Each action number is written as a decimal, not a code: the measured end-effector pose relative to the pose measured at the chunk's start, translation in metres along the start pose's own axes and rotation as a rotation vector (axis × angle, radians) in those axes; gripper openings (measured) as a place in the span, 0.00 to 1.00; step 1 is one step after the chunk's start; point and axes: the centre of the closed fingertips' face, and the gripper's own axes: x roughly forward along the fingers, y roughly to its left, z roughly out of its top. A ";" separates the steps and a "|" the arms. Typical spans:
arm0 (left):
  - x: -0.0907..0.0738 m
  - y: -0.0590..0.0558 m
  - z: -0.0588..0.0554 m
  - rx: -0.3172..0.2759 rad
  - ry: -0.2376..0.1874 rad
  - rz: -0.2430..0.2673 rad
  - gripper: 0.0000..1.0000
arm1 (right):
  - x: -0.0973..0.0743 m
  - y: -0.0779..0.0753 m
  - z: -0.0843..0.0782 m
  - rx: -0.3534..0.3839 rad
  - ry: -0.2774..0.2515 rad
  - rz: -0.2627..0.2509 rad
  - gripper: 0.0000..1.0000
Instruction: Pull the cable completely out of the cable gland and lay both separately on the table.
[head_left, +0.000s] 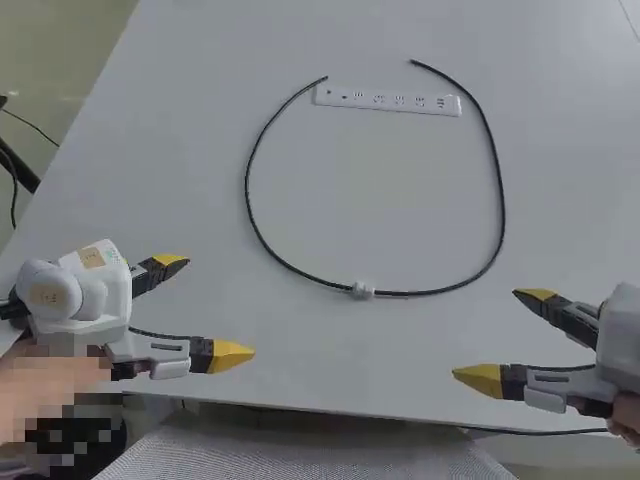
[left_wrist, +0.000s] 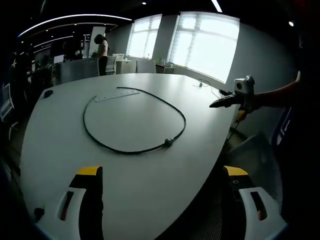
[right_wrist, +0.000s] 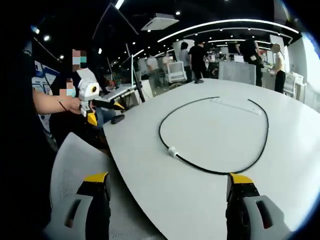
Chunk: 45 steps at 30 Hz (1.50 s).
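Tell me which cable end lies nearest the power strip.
The end toward the left gripper, at the power strip corner; the other end stops beyond its far edge.

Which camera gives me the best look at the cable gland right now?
The head view: it looks down on the white cable gland, unobstructed, on the black cable at the near side of its loop. Both gripper views show it from a lower angle and farther off, as a small fisheye-distorted speck on the cable.
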 end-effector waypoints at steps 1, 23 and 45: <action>0.000 0.000 0.000 0.000 0.000 0.001 0.99 | 0.000 0.000 0.000 0.000 0.001 0.000 0.96; -0.005 0.006 -0.008 0.012 0.015 -0.005 0.99 | 0.008 -0.001 0.002 -0.001 0.011 -0.006 0.96; -0.006 0.003 -0.008 -0.001 0.006 -0.008 0.99 | 0.027 -0.003 0.018 -0.054 0.048 0.013 0.87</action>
